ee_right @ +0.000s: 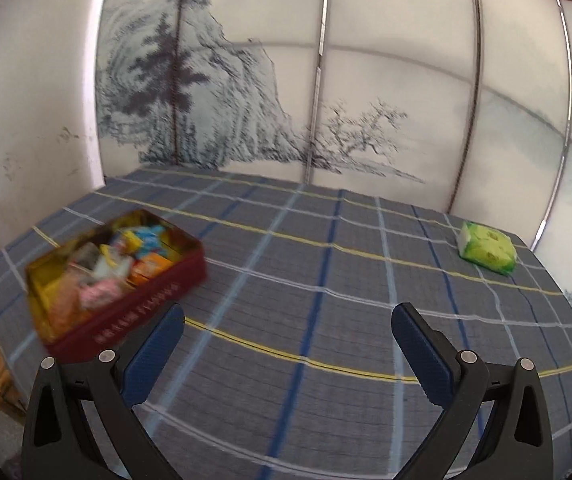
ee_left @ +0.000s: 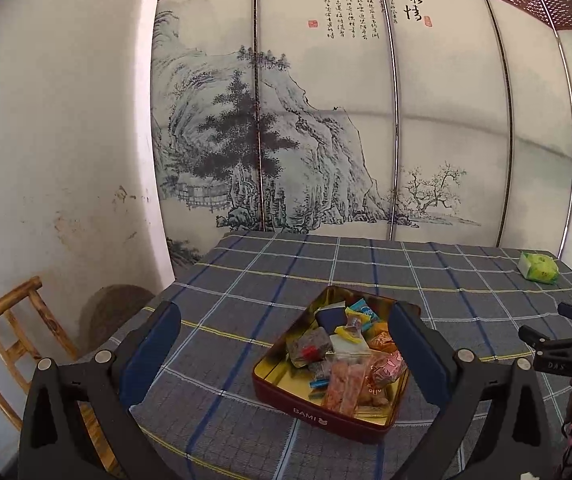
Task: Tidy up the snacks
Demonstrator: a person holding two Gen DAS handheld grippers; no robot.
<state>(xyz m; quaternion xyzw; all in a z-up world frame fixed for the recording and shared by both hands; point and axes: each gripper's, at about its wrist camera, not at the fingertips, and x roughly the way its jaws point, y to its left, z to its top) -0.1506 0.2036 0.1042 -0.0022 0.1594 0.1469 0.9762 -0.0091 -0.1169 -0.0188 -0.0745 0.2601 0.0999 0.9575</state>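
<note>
Red tin (ee_left: 328, 418) of mixed snacks (ee_left: 350, 354) on checked bench (ee_right: 326, 280); green packet (ee_right: 488, 250) far right; my left gripper (ee_left: 286, 354) and right gripper (ee_right: 288, 354) both spread wide, empty.

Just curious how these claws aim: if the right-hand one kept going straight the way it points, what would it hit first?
Probably the bare checked tablecloth. The open right gripper points between the snack tin and the green packet, so neither looks in line; depth is uncertain.

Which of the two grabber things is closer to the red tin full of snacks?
The left. The left gripper hangs open right over the red tin, one finger on each side of it. The right gripper, also open, is over bare tablecloth, with the tin off to its left.
</note>
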